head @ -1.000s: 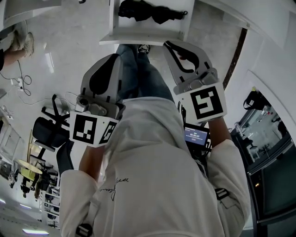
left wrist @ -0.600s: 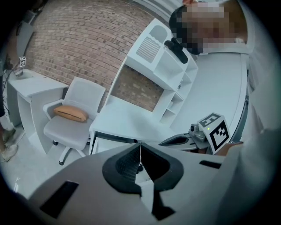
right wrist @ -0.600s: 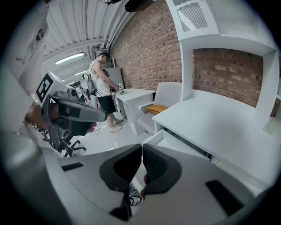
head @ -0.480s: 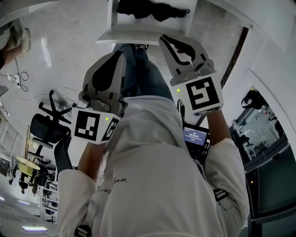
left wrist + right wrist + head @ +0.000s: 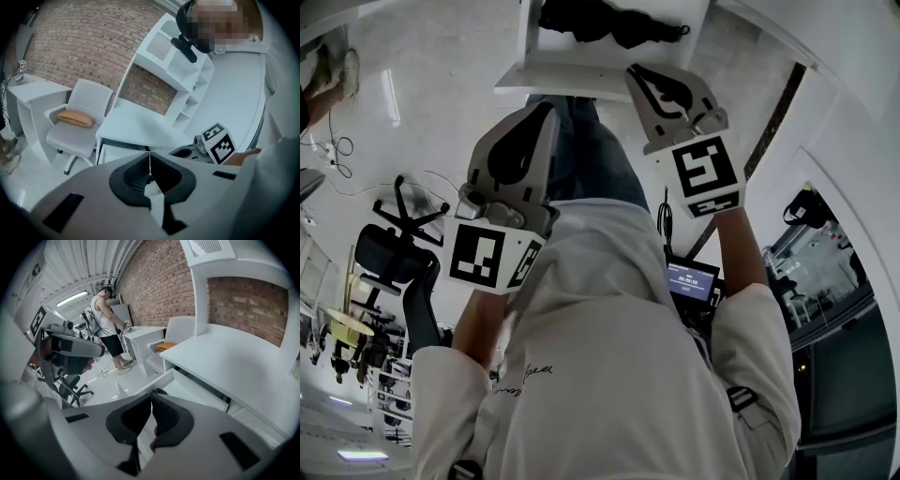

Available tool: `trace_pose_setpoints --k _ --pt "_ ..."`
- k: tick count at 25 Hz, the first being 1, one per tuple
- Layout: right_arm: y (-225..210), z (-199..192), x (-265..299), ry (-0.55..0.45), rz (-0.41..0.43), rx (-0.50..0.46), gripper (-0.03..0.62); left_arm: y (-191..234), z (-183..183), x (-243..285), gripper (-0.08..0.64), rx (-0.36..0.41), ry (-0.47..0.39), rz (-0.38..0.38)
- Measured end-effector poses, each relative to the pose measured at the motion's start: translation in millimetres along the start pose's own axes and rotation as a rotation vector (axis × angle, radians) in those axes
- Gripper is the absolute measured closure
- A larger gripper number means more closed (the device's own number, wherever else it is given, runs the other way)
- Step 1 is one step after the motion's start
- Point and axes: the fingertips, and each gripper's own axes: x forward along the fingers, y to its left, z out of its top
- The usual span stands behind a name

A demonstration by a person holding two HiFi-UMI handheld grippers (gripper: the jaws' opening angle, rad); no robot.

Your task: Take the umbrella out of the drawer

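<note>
1. While the white drawer [image 5: 572, 73] stands pulled out at the top of the head view, the black folded umbrella [image 5: 609, 21] lies inside it, across its width, with neither gripper touching it.
2. The left gripper [image 5: 546, 111] is held in front of the person's legs, below and to the left of the drawer's front wall, clear of it.
3. In the left gripper view, the jaws of the left gripper [image 5: 150, 155] are pressed together at the tips, with only a thin line between them and nothing in their grasp.
4. The right gripper [image 5: 635, 71] points at the right end of the drawer front, its tips just beside the front edge in the head view.
5. In the right gripper view, the jaws of the right gripper [image 5: 151, 395] are likewise closed tip to tip and empty; a small dark part of the umbrella [image 5: 158, 391] shows just above them in the open drawer [image 5: 192, 385].
6. The drawer belongs to a white desk [image 5: 140, 126], set against a brick wall [image 5: 79, 42].
7. Beside the desk stands a white chair [image 5: 70, 136] with an orange cushion [image 5: 75, 118] on its seat.
8. A black office chair [image 5: 389, 258] stands on the floor at the left of the head view.
</note>
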Motion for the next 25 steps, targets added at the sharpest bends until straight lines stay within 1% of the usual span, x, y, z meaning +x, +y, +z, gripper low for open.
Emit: trace_pose_setpoints --k 4,16,18,22,25 --pt "-2.4 -5.6 8.3 0.017 0.005 -0.008 0.565 2.1 -2.8 4.9 0.543 -0.010 0.016 -0.009" --pt "-15.4 -33.1 37.2 0.113 0.007 -0.074 0.563 -19.8 -30.1 19.3 0.543 -0.054 0.106 -0.096" --pt "-18.2 -38.5 39.5 0.128 0.009 -0.088 0.563 -24.4 -32.1 20.9 0.543 -0.057 0.113 -0.100" --pt "-20.5 -42.6 53.3 0.137 0.005 -0.115 0.560 -15.4 -34.0 21.1 0.543 -0.063 0.124 -0.098" --pt "-25.8 -56.7 52.4 0.159 0.010 -0.126 0.552 -18.3 -37.1 25.8 0.543 -0.063 0.136 -0.093"
